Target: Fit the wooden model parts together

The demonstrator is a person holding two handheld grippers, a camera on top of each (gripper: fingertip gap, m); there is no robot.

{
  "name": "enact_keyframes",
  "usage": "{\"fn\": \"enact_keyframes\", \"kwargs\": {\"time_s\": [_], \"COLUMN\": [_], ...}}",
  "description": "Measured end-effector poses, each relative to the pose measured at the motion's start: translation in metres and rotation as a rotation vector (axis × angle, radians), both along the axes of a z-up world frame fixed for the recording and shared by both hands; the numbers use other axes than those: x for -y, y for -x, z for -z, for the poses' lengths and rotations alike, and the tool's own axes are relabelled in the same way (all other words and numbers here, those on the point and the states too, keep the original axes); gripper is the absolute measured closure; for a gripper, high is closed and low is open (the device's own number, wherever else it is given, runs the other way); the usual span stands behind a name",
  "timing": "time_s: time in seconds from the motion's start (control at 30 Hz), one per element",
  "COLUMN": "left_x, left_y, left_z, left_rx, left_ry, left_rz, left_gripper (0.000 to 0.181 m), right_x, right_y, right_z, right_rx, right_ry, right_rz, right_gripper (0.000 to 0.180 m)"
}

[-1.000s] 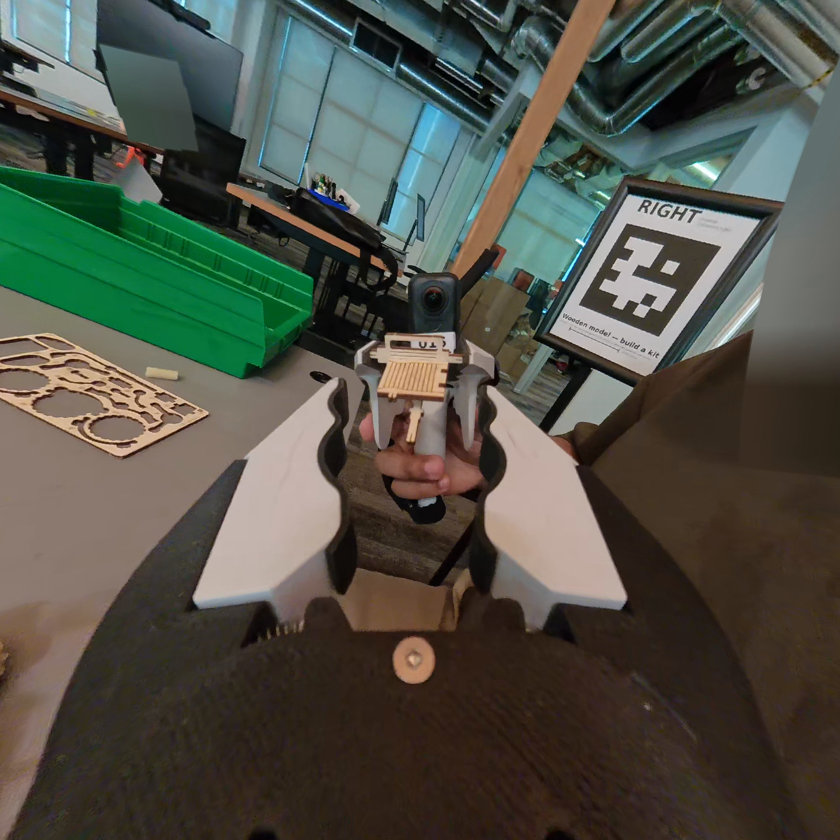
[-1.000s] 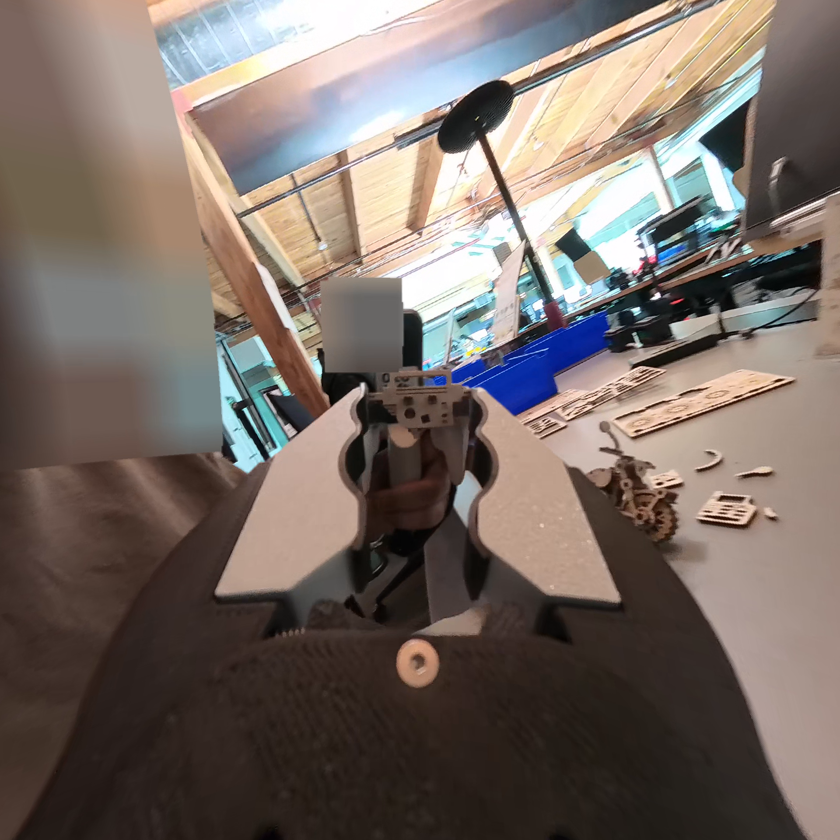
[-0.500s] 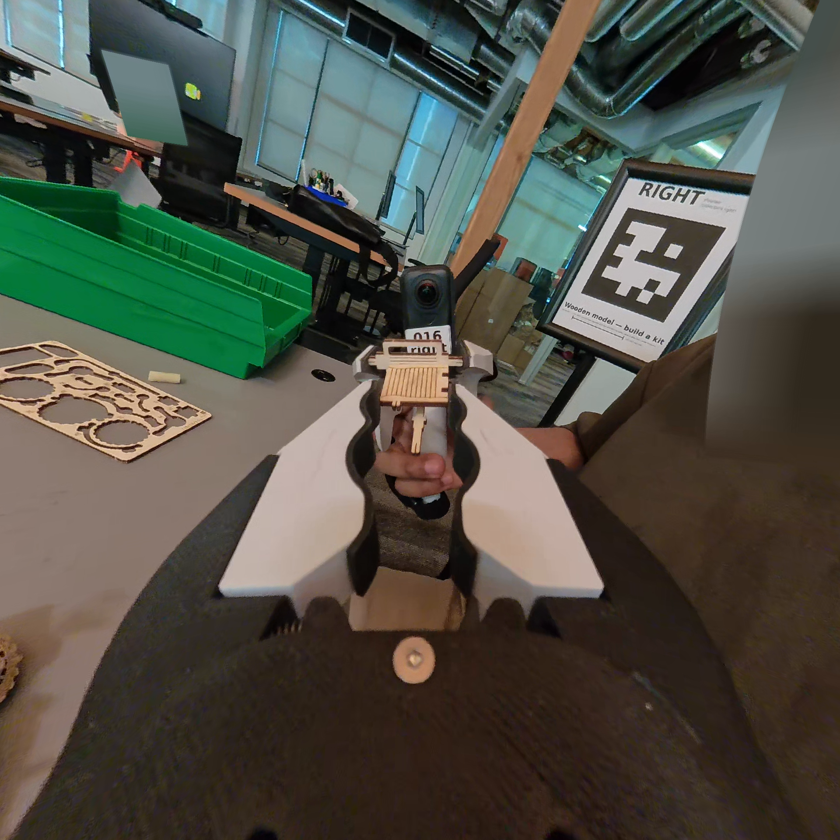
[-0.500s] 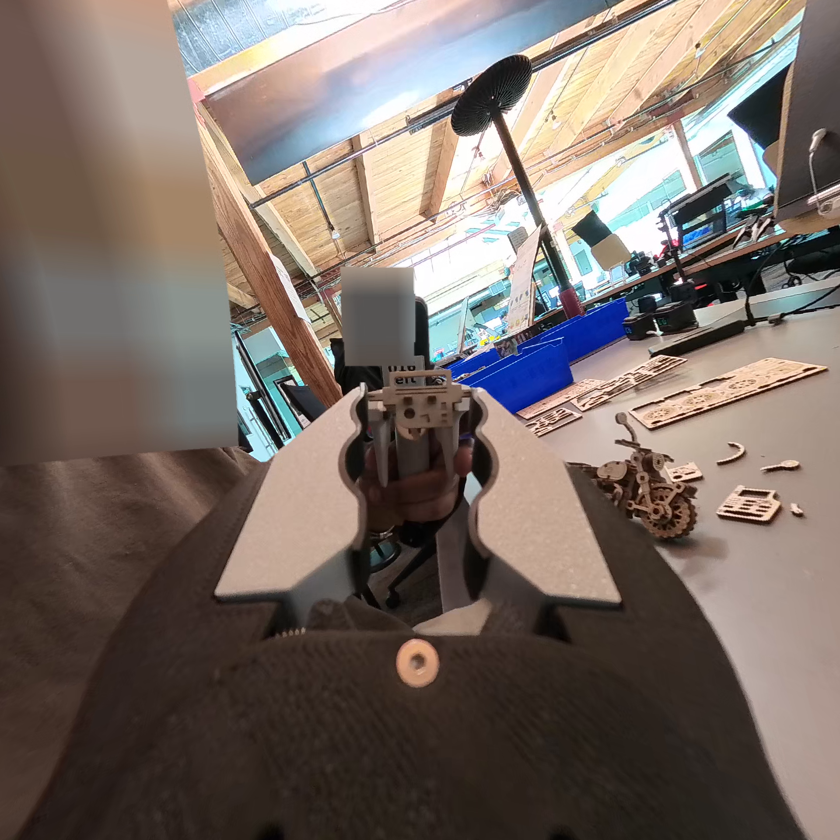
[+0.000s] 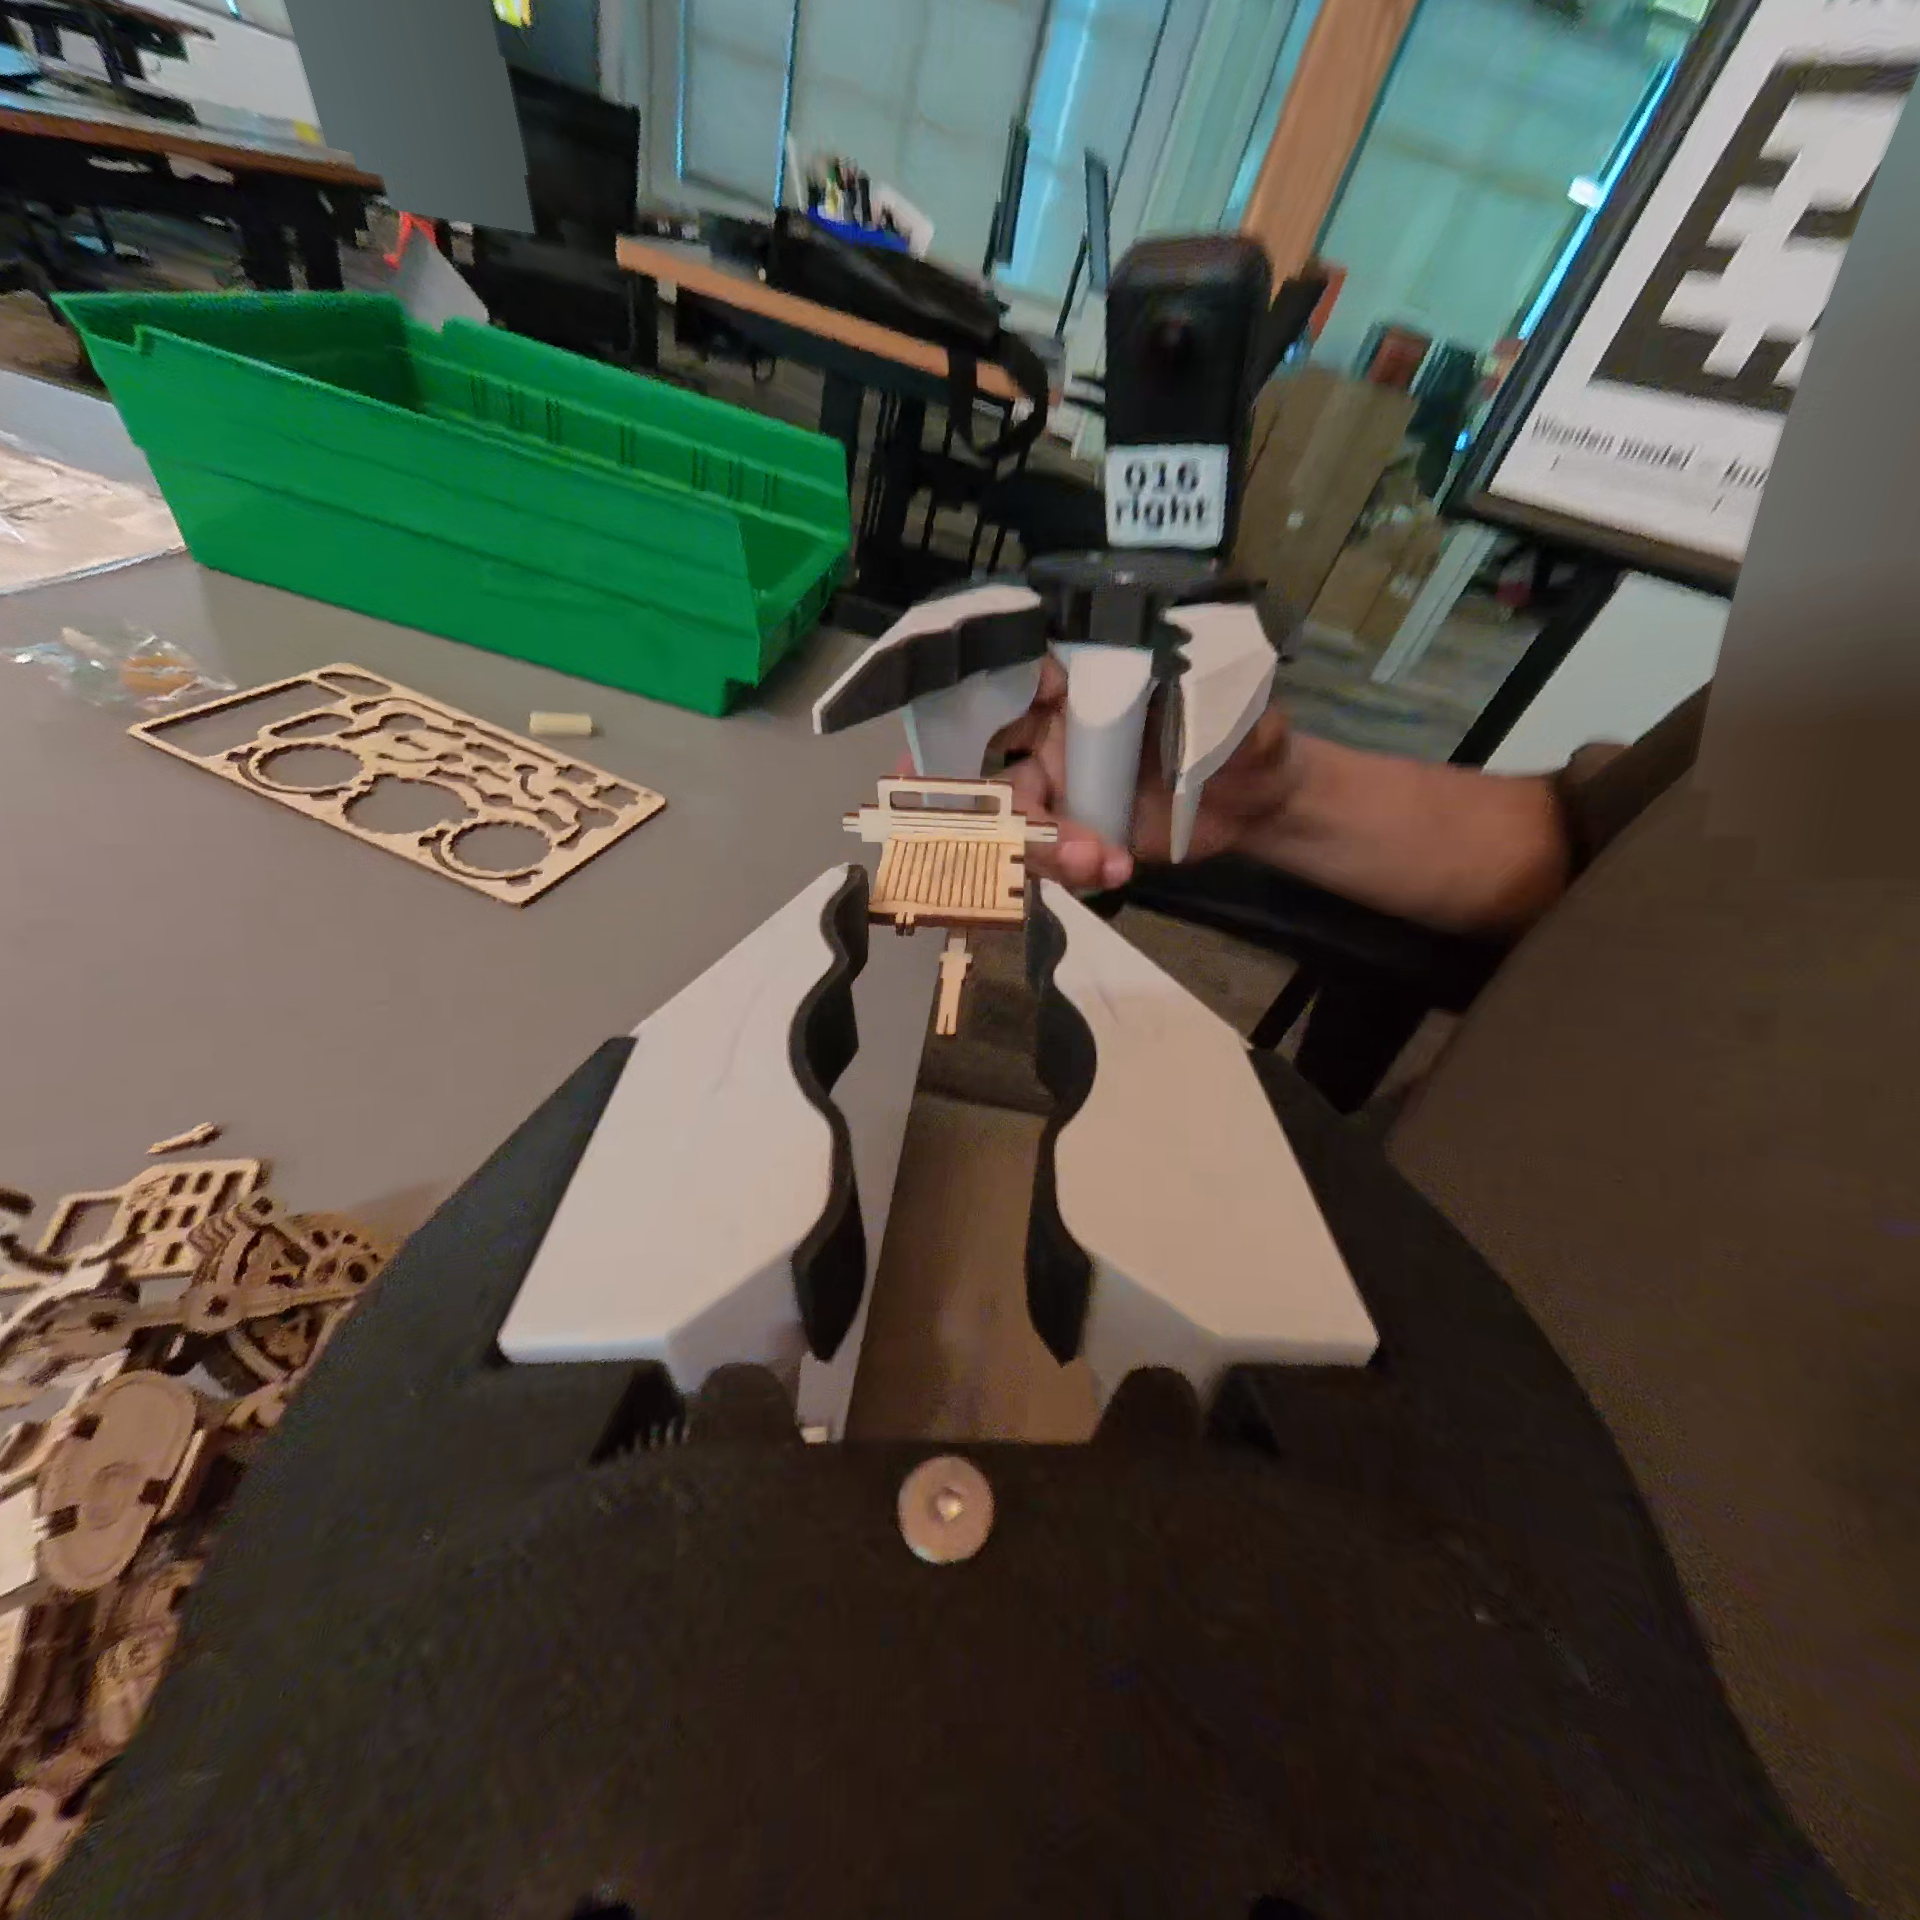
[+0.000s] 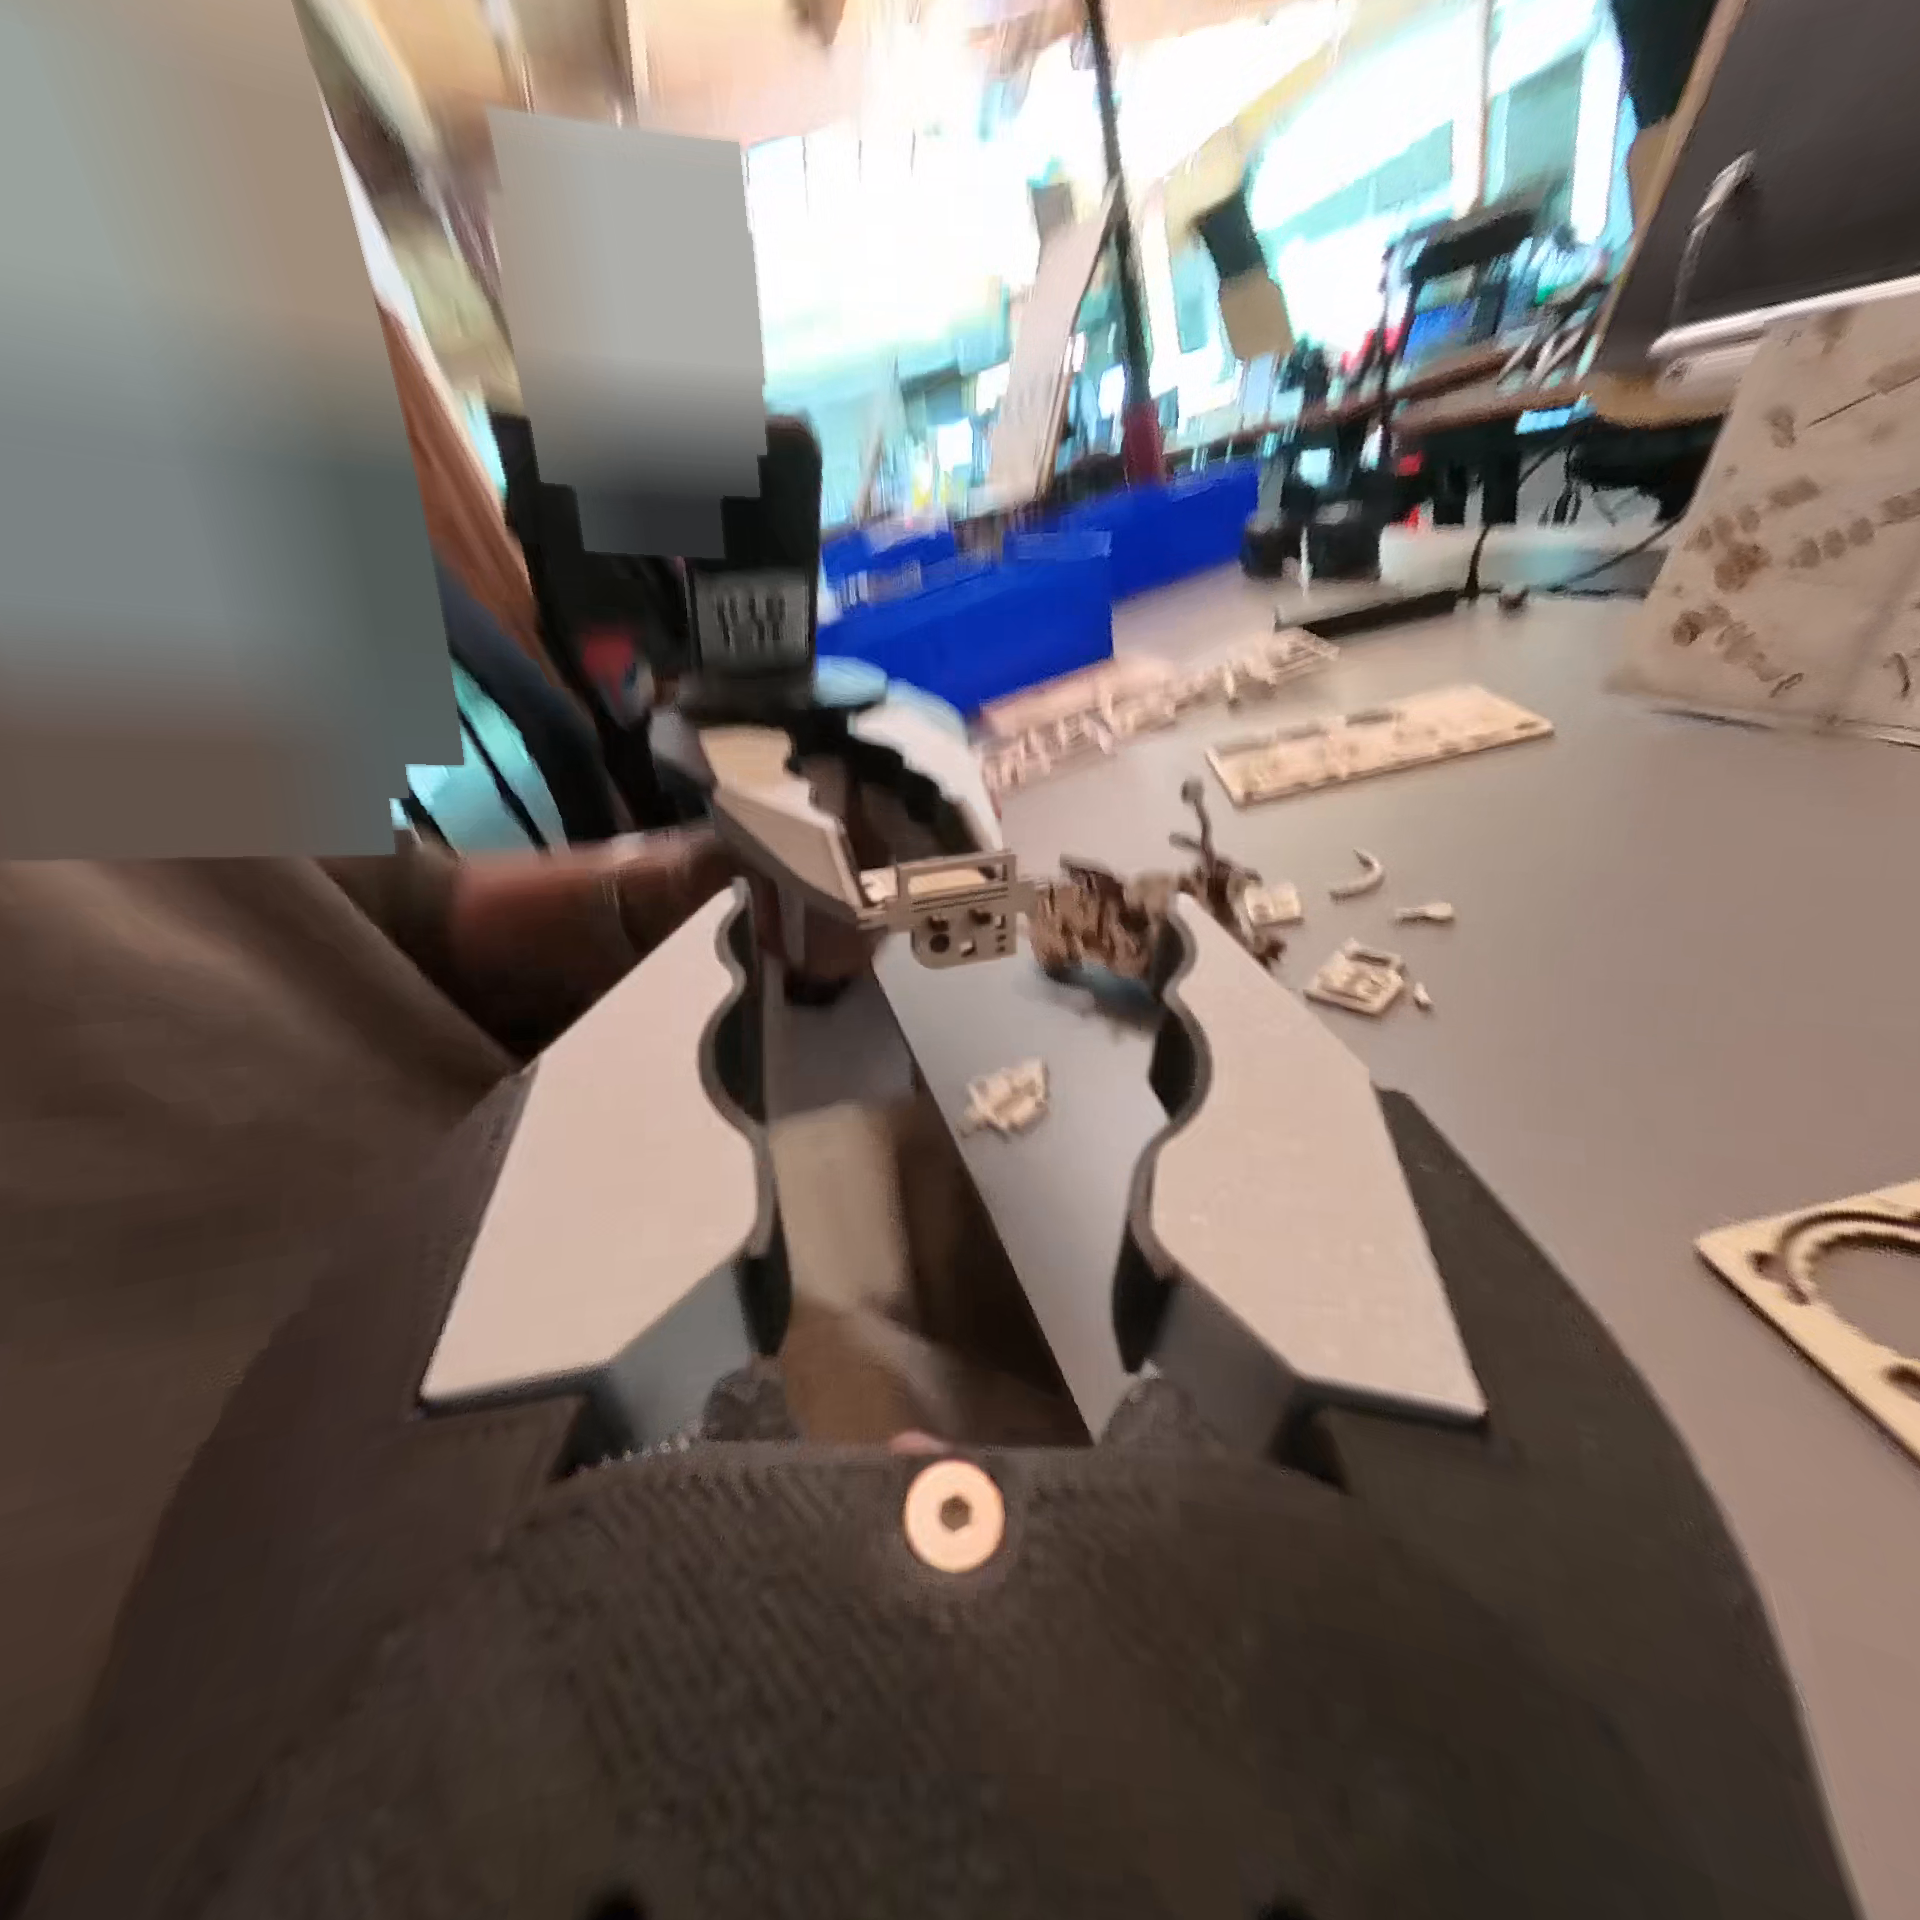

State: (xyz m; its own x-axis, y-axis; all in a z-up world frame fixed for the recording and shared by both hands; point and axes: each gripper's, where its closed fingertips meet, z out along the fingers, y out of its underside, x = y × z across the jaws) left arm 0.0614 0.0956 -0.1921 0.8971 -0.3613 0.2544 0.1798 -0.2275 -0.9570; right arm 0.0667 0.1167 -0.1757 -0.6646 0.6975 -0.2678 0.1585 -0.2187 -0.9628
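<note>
Between the fingertips of my left gripper (image 5: 948, 894) sits the small pale slatted wooden model part (image 5: 945, 868), clamped at its two side edges. Its crossbar with the slotted handle runs crosswise to the fingers and stands on the far side, away from the tool; a thin wooden peg (image 5: 950, 992) hangs from its near edge, pointing back along the gap toward the gripper body. The slats run along the finger direction.

Beyond and to the right of those tips I see my right gripper (image 5: 1049, 717), released, its white fingers spread wide and holding nothing, held by a hand (image 5: 1195, 790). In the right wrist view the same part (image 6: 951, 904) floats just past the spread fingertips of my right gripper (image 6: 956, 914), not touching either, with the left tool gripping it from behind.

Left of my left tool on the grey table (image 5: 312, 987) lie a punched-out flat wooden sheet (image 5: 395, 779), a long green plastic bin (image 5: 468, 478) farther out, and a heap of brown wooden pieces (image 5: 135, 1351) close alongside the tool's body.
</note>
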Motion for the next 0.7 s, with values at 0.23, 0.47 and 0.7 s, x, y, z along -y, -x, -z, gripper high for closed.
{"fn": "enact_keyframes", "kwargs": {"time_s": [0.23,0.47,0.7], "left_x": [0.005,0.007,0.007], "left_y": [-0.011,-0.022,-0.027], "left_z": [0.014,0.011,0.01], "left_rx": [-0.108,-0.096,-0.112], "left_ry": [0.044,0.028,0.025], "left_rz": [0.073,0.122,0.132], "left_gripper": [0.153,0.152,0.153], "right_x": [0.022,0.022,0.025], "right_y": [-0.012,-0.012,-0.014], "right_z": [0.027,0.026,0.022], "right_rx": [0.025,0.036,0.03], "right_ry": [-0.222,-0.168,-0.152], "right_rz": [-0.108,-0.132,-0.15], "right_gripper": [0.111,0.119,0.128]}}
